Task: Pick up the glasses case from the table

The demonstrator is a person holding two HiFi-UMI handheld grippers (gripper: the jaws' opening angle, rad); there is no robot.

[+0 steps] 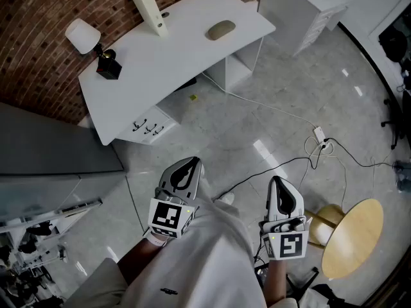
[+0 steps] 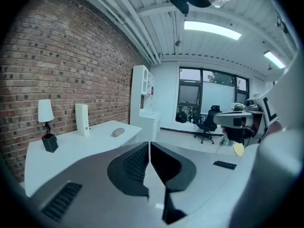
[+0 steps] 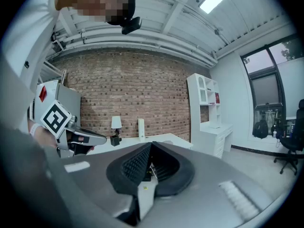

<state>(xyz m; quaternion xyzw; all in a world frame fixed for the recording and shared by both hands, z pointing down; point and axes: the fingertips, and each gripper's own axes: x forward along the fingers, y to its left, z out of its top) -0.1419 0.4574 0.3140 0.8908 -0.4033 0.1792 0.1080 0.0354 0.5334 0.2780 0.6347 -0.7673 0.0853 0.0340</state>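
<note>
Glasses case lies flat on the white tabletop, toward its right end as the head view frames it, and well apart from both of your claws. Only the head view gives you its outline: a tan oval whose long axis runs roughly along the tabletop's length, tipped slightly up to the right in the picture. Its two ends look alike, so you cannot tell which way it faces. Your left gripper view shows it from the side instead, as a low rounded lump near the tabletop's far end, past a white upright box, a lamp and a black pot. In your right gripper view the lamp and the box rise just above the jaws, but the case cannot be made out there. That view does show your other claw at the left edge, with its marker cube. Your left claw is clenched, jaws together with nothing between them. Your right claw is likewise closed at the tips and empty. From the head view you hold both claws low over the floor in front of your body. A round wooden stool stands to your right, and a white cabinet is cut off by the top edge.
</note>
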